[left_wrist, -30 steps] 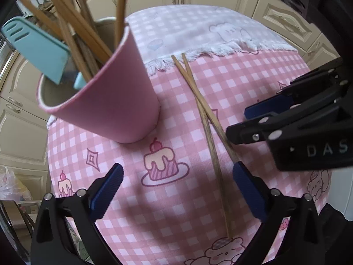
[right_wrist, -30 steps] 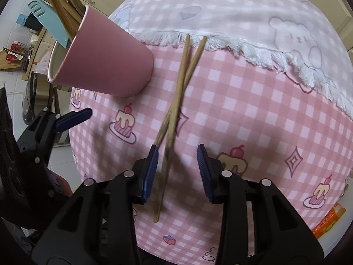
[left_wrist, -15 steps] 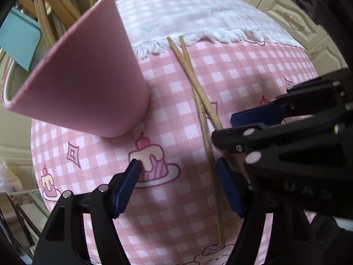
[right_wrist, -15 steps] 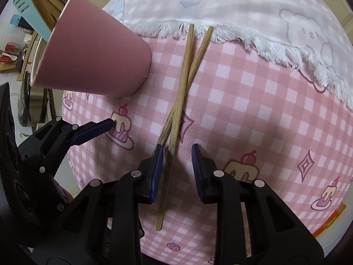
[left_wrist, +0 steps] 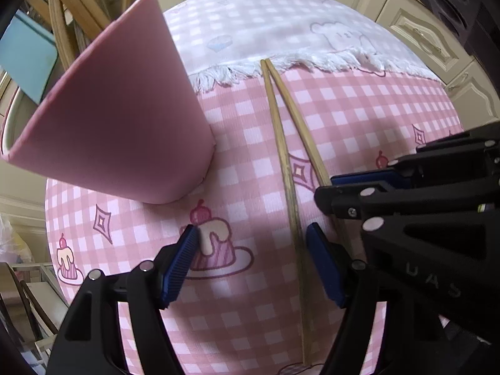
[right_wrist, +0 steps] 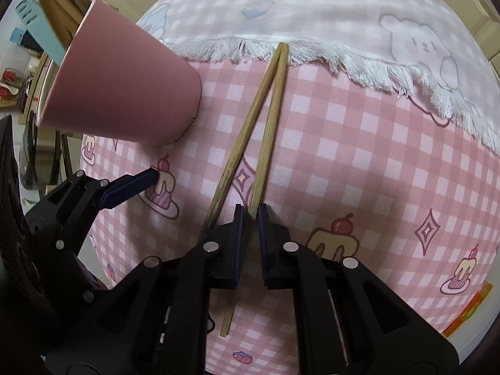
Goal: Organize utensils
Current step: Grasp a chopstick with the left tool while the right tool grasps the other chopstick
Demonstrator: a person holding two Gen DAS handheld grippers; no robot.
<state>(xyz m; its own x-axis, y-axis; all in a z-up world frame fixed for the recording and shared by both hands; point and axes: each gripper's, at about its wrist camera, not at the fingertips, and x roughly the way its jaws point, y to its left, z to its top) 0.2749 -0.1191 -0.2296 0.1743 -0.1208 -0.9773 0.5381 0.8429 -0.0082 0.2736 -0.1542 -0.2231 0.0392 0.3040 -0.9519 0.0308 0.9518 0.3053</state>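
Observation:
Two wooden chopsticks lie in a narrow V on the pink checked mat (left_wrist: 359, 118), far ends together at a white fringe. My right gripper (right_wrist: 250, 212) is shut on the right chopstick (right_wrist: 268, 125) near its close end. The left chopstick (right_wrist: 237, 143) runs past its left finger and underneath. In the left wrist view that chopstick (left_wrist: 287, 172) lies between the pads of my open left gripper (left_wrist: 251, 231), close to the right pad and untouched. The right gripper (left_wrist: 325, 187) reaches in from the right. A pink cup (left_wrist: 125, 118) with several wooden sticks and a teal spatula (left_wrist: 28, 62) stands to the left.
A white fringed cloth (left_wrist: 250, 31) with a bear print covers the far half of the table. Cream cabinets (left_wrist: 422, 31) stand behind. An orange packet (right_wrist: 468, 309) lies at the table's right edge. One left gripper finger (right_wrist: 134, 184) rests by a cake print near the cup (right_wrist: 125, 87).
The right jaws closed on one chopstick. The chopsticks, crossed before, now lie in a V. The left gripper narrowed and sank closer to the mat.

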